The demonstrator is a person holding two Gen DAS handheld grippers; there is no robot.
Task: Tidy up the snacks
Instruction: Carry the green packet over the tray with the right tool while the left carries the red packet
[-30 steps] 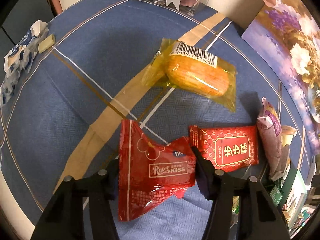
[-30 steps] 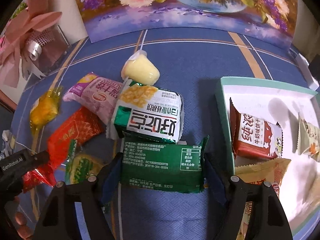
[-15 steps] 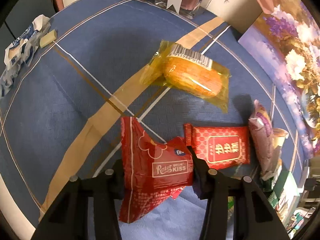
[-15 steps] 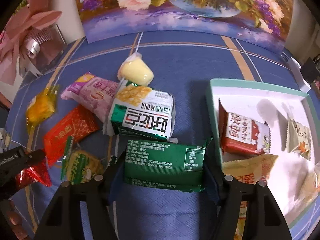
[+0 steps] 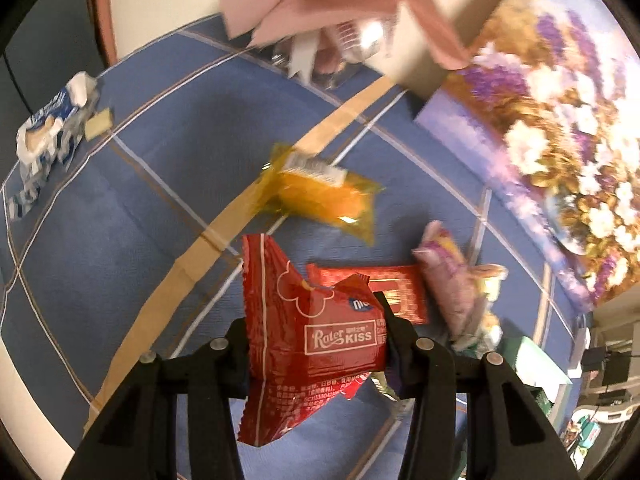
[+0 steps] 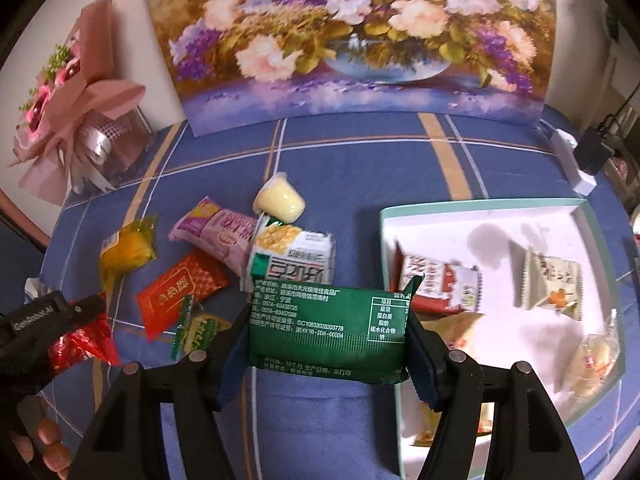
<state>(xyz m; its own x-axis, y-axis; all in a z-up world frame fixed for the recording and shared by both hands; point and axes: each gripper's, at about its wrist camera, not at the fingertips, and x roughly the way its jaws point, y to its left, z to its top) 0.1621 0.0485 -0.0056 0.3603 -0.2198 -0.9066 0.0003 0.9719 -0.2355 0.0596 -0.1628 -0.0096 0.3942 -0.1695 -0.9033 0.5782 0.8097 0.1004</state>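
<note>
My left gripper [image 5: 316, 344] is shut on a red Rater Kiss snack bag [image 5: 308, 328], which hangs above the blue checked tablecloth. In the right wrist view that same left gripper [image 6: 86, 320] shows at the far left, the red bag [image 6: 82, 340] in it. My right gripper [image 6: 326, 336] is shut on a green snack pack [image 6: 328, 330], lifted off the cloth beside a white tray [image 6: 472, 220]. Loose on the cloth lie a yellow cake pack [image 5: 324, 196], a flat red packet [image 5: 400, 292], a pink-purple pack [image 6: 220, 236], a green-and-white corn pack [image 6: 296, 258] and a pale jelly cup [image 6: 280, 200].
The tray holds a red-and-white packet [image 6: 436, 284], a beige packet [image 6: 552, 284] and others. A flower painting [image 6: 360, 40] stands at the back, a pink bouquet [image 6: 68, 92] at back left. Crumpled blue-white wrappers [image 5: 44, 140] lie at the cloth's far left. A small green-yellow packet [image 6: 196, 328] lies near my right fingers.
Both grippers closed on their packs, then rose. The red bag and the green pack have come up off the cloth, and the table looks farther away in both views.
</note>
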